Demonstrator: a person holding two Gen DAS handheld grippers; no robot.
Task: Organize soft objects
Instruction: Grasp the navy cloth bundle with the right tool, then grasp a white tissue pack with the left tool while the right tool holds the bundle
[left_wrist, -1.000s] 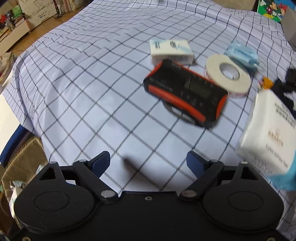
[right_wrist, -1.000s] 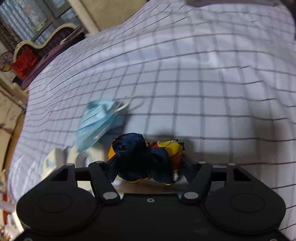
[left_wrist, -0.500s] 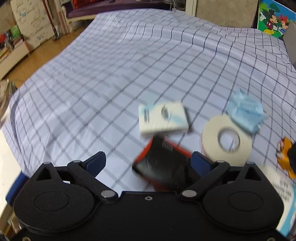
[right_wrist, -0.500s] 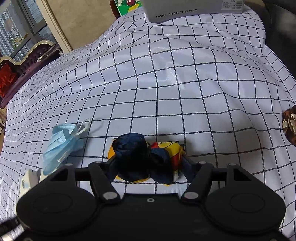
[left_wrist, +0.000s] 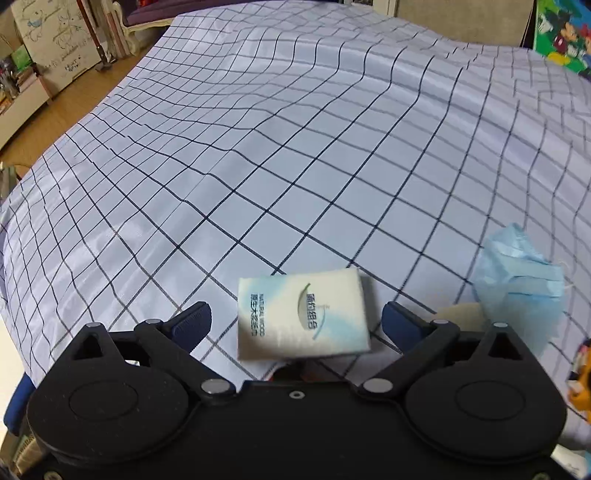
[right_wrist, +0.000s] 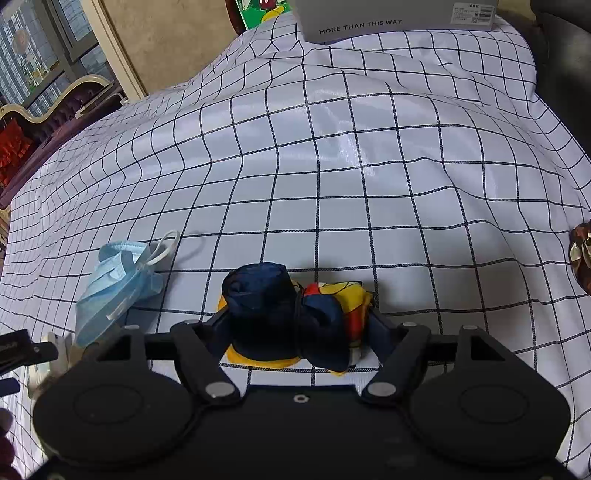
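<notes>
A small white and pale blue tissue pack (left_wrist: 303, 314) lies on the checked sheet (left_wrist: 295, 147), between the fingertips of my left gripper (left_wrist: 295, 321), which is open and not touching it. A crumpled blue face mask (left_wrist: 517, 284) lies to its right and also shows in the right wrist view (right_wrist: 118, 280). My right gripper (right_wrist: 295, 325) is shut on a rolled navy, yellow and red fabric bundle (right_wrist: 291, 314), held just above the sheet (right_wrist: 332, 184).
A grey shoebox (right_wrist: 399, 14) stands at the far edge of the bed. A brown scrunchie (right_wrist: 581, 254) lies at the right edge. A white tape roll (left_wrist: 458, 314) sits partly hidden behind my left gripper's right finger. Floor and furniture lie beyond the left edge.
My left gripper moved forward over the orange and black device to frame the tissue pack. My right gripper kept its hold on the fabric bundle and shifted its view toward the shoebox.
</notes>
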